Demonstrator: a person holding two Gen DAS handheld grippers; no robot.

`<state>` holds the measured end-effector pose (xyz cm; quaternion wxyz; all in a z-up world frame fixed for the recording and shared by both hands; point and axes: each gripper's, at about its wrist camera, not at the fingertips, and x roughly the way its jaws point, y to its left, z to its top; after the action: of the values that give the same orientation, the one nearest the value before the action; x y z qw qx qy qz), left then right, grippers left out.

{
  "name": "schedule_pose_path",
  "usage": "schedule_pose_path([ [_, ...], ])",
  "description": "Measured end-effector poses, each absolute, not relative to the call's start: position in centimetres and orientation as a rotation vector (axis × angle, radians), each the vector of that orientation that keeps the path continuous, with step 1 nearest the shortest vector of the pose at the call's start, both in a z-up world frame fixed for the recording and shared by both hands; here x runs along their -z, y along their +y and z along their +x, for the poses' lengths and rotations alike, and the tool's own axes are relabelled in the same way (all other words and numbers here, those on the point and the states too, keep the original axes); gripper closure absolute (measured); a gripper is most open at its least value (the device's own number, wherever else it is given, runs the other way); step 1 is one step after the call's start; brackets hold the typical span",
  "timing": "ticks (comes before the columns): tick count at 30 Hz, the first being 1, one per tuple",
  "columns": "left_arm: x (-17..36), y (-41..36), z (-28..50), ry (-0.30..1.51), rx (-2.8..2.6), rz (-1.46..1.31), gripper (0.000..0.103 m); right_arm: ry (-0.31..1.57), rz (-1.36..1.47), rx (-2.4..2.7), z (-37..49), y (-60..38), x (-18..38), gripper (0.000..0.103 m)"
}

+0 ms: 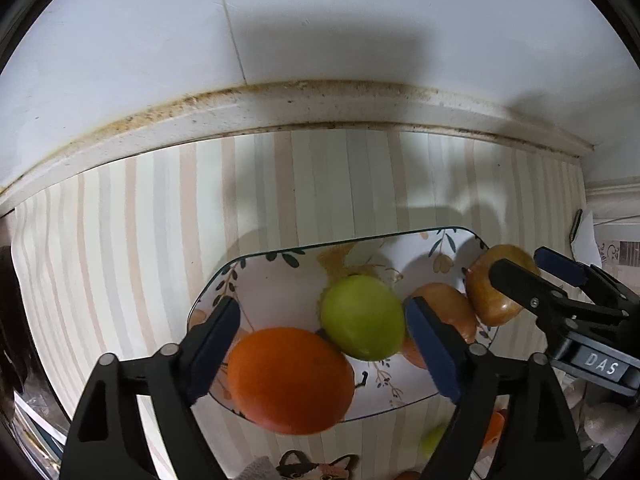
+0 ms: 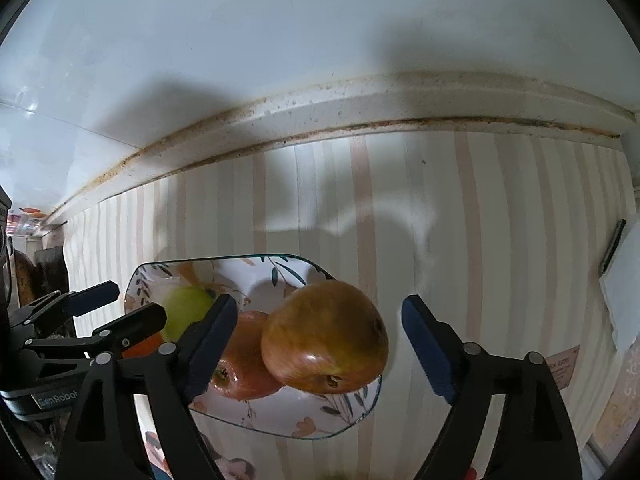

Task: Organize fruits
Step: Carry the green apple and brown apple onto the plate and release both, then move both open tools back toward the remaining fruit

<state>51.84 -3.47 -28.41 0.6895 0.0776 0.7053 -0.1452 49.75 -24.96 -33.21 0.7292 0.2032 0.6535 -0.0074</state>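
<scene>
Fruit is being gathered on a glass plate (image 1: 280, 276) with a flower and leaf print, which is lying on the counter (image 1: 120, 248) covered by a striped cloth, near the white wall (image 1: 360, 20). In the left wrist view an orange (image 1: 290, 380) is being seen at the near edge of the plate, between the spread fingers of the left gripper (image 1: 324, 348); the pads are standing apart and no contact with the orange can be confirmed. A green apple (image 1: 362, 316) is lying just behind the orange and is touching it. To the right of it, a reddish apple (image 1: 444, 312) is partly hidden by the right finger of this gripper.

In the right wrist view the right gripper (image 2: 316, 344) is being held wide open over the right part of the plate (image 2: 288, 420). A large brownish-red apple (image 2: 326, 336) is being seen between its fingers, closer to the left finger, with a clear gap to the right pad. Whether it is resting on the plate's edge or is in the air cannot be told. The smaller reddish apple (image 2: 244, 356) is lying beside it, touching it, and the green apple (image 2: 186, 312) is being seen further left, blurred. The left gripper is appearing at the left edge of this view, also open.
</scene>
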Motion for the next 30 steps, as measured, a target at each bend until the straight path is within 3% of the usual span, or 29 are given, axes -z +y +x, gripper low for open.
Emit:
schedule_pose_path([
  [30, 17.8, 4.0, 33.9, 1.24, 0.168, 0.1, 0.017, 1.171, 0.211, -0.002, 31.5, -16.9, 20.1, 0.009],
])
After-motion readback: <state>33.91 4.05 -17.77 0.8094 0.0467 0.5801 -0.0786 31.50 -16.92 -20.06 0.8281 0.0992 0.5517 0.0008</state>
